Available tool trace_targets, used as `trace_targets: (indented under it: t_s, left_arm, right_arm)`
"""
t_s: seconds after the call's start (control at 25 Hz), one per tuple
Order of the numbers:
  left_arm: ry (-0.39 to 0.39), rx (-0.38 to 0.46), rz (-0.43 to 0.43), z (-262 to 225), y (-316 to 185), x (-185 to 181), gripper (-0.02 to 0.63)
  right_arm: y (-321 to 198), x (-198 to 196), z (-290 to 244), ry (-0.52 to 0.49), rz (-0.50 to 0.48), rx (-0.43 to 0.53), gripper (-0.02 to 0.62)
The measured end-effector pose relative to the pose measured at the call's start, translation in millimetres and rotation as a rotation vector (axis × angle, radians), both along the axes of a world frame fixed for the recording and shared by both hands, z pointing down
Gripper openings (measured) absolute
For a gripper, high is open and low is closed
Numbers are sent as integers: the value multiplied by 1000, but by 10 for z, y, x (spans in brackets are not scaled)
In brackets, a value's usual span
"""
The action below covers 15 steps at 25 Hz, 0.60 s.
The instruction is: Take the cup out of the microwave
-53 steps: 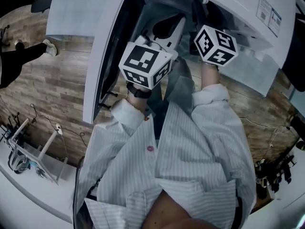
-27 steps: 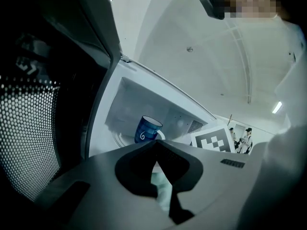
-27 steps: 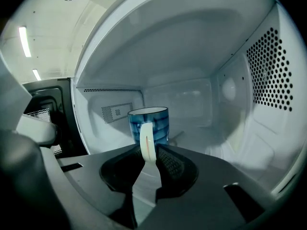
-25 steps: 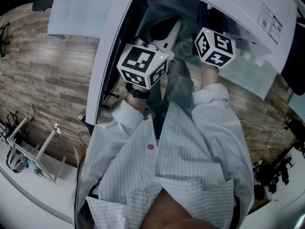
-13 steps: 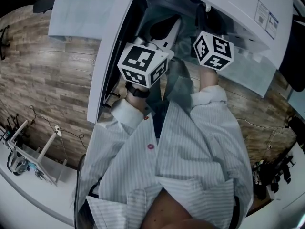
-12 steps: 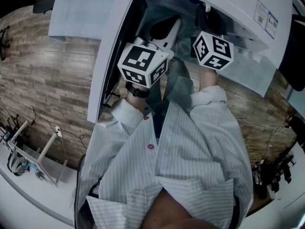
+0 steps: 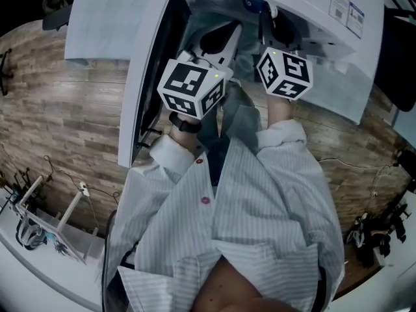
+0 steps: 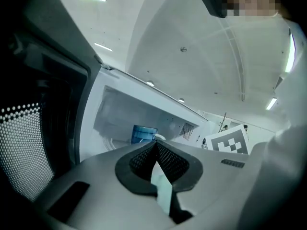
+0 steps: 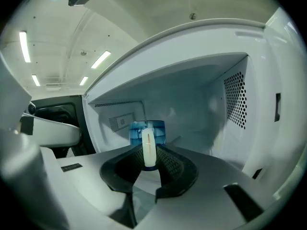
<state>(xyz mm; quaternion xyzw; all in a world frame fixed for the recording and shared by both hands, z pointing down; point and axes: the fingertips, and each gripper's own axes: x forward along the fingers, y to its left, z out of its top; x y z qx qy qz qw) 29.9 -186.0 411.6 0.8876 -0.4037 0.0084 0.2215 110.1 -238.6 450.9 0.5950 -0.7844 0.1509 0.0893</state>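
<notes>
blue cup [image 9: 138,128] inside microwave [image 9: 240,104]. right gripper [image 9: 149,158] jaws half-closed, pinching white handle [image 9: 148,147]. left gripper [image 8: 156,145] jaws together, empty. cup likely rigid ceramic, breakable, slippery glaze; handle grip may let it swing.

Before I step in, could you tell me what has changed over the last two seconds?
The right gripper has drawn back slightly toward the person, its fingers clamped on the handle of the cup. The left gripper, shut, and the microwave stayed put.
</notes>
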Motion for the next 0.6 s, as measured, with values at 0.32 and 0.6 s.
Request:
trace_targets:
  t_s: [0.32,0.6]
  left_arm:
    - [12,13,-16,-110,8,66,9]
    - [14,20,-19,-154,67,118,9]
  right_arm:
    - [142,65,-84,-34,-9,-9,89]
    - [220,98,-128,-56,-24,-13,89]
